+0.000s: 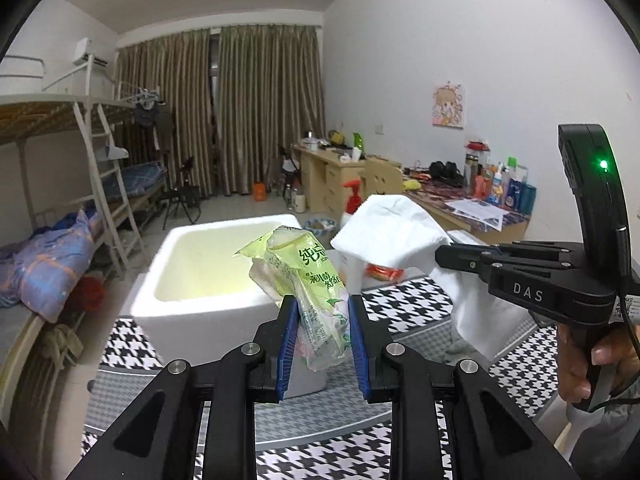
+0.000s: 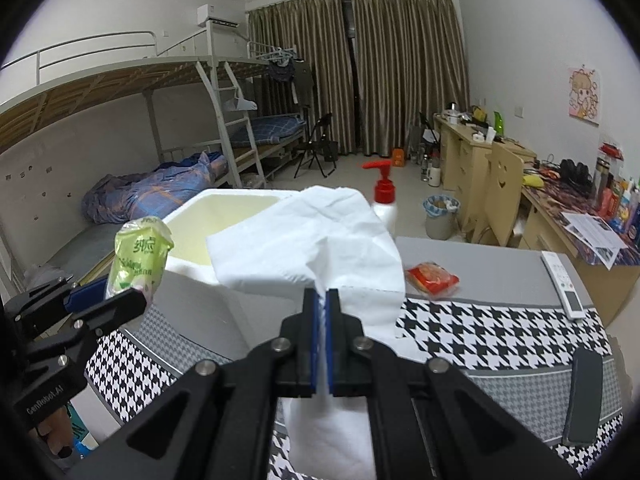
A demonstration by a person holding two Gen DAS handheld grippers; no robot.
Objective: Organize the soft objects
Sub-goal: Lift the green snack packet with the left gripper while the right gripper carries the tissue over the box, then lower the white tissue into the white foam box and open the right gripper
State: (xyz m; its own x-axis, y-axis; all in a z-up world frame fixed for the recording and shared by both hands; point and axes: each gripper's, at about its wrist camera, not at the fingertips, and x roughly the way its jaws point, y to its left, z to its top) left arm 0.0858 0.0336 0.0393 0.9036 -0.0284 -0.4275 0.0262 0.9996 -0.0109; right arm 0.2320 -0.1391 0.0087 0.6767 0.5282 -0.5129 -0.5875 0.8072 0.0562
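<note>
My left gripper (image 1: 322,304) is shut on a green plastic tissue pack (image 1: 308,280) and holds it upright above the near rim of the white foam box (image 1: 192,308). It also shows in the right wrist view (image 2: 138,256), held in the left gripper (image 2: 116,294). My right gripper (image 2: 323,294) is shut on a white cloth (image 2: 308,248) that drapes over and below the fingers, just right of the box (image 2: 224,216). In the left wrist view the cloth (image 1: 400,224) hangs from the right gripper (image 1: 440,254).
A red snack packet (image 2: 432,278) and a white remote (image 2: 564,284) lie on the grey and houndstooth table cover (image 2: 500,336). A red-capped pump bottle (image 2: 384,200) stands behind the cloth. A dark flat object (image 2: 584,396) lies at the right. Bunk beds stand left, desks right.
</note>
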